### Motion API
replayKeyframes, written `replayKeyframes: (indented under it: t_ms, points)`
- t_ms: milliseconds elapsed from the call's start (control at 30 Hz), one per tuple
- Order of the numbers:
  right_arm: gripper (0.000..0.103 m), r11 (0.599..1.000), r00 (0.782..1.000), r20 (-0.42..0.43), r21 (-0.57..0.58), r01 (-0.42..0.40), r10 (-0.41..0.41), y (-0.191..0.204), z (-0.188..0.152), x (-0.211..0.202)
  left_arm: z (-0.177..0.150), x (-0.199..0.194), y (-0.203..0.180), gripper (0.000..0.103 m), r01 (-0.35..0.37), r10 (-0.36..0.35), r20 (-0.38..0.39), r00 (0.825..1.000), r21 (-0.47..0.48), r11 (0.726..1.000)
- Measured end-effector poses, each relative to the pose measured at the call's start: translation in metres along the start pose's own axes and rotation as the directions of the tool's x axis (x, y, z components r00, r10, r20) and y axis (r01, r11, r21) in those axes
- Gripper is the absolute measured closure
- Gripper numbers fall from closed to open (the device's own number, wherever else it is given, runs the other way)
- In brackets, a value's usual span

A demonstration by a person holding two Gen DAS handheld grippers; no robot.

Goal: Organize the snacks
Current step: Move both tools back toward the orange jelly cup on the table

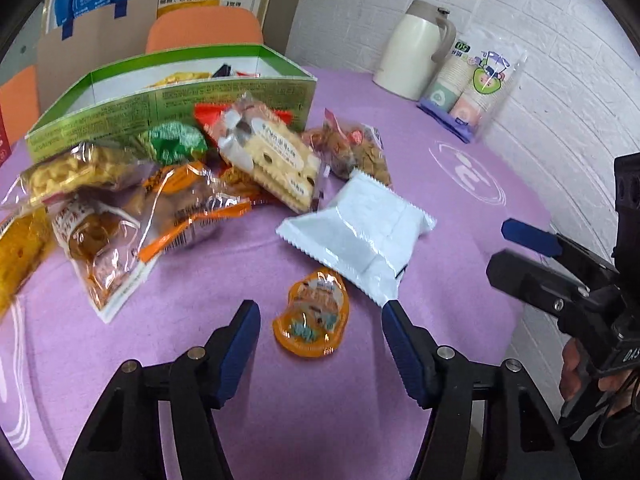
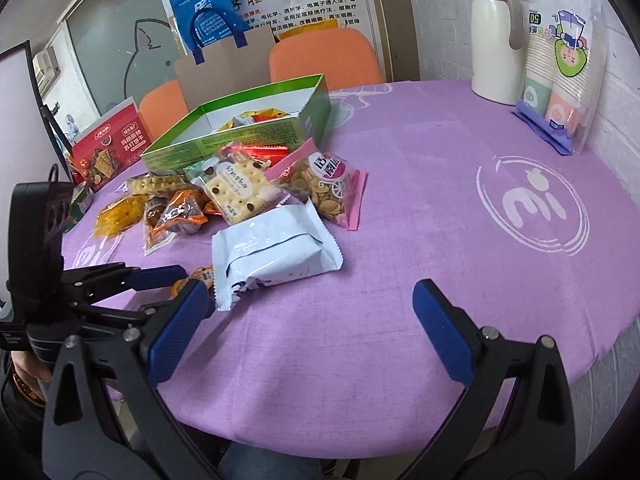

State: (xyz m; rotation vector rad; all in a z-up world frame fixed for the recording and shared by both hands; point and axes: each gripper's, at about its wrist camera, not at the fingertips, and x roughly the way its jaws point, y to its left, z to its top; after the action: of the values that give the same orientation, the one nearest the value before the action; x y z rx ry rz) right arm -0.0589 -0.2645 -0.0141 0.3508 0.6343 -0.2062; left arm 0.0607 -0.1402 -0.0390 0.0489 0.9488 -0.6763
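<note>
- Left hand-held gripper (image 1: 320, 332) wide open, straddling orange jelly cup (image 1: 312, 320) just before white packet (image 1: 356, 232).
- Lower squarely, close across cup rim.
- Right hand-held gripper (image 2: 310, 320) wide, empty.

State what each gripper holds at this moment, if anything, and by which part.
Nothing is held. The left gripper is open, its fingers either side of the small orange jelly cup without touching it. The right gripper is open over bare purple tablecloth.

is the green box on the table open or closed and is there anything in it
Open. The green box has no lid over its top, and its white inside shows. A few snack packets lie at its far end; the near part is hidden by its wall.
</note>
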Motion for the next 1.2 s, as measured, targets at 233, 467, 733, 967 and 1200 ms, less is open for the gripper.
replayKeyframes:
  t_ms: [233, 467, 733, 967, 1200]
  points:
    - [0.001, 1.0, 0.999, -0.025, -0.014, -0.024, 0.024, 0.004, 0.003, 0.013, -0.003, -0.005, 0.004, 0.067, -0.038, 0.038, -0.018, 0.999, 0.014, 0.999]
    - [0.001, 0.995, 0.997, -0.058, -0.079, -0.06, 0.056, 0.021, 0.013, 0.047, -0.014, -0.037, 0.044, 0.067, -0.118, 0.119, 0.014, 0.993, -0.079, 0.99]
    - [0.004, 0.994, 0.992, -0.119, -0.095, -0.046, 0.035, 0.026, 0.02, 0.078, -0.021, -0.043, 0.062, 0.067, -0.125, 0.128, 0.017, 0.992, -0.129, 0.984]
    - [0.022, 0.989, 0.988, -0.138, -0.119, -0.092, 0.075, 0.04, 0.012, 0.072, -0.024, -0.045, 0.059, 0.056, -0.098, 0.102, 0.021, 0.995, -0.133, 0.986]
    - [0.008, 0.98, 0.989, -0.138, -0.184, -0.079, 0.053, 0.057, 0.012, 0.078, -0.024, -0.045, 0.057, 0.047, -0.095, 0.098, 0.023, 0.995, -0.111, 0.989]
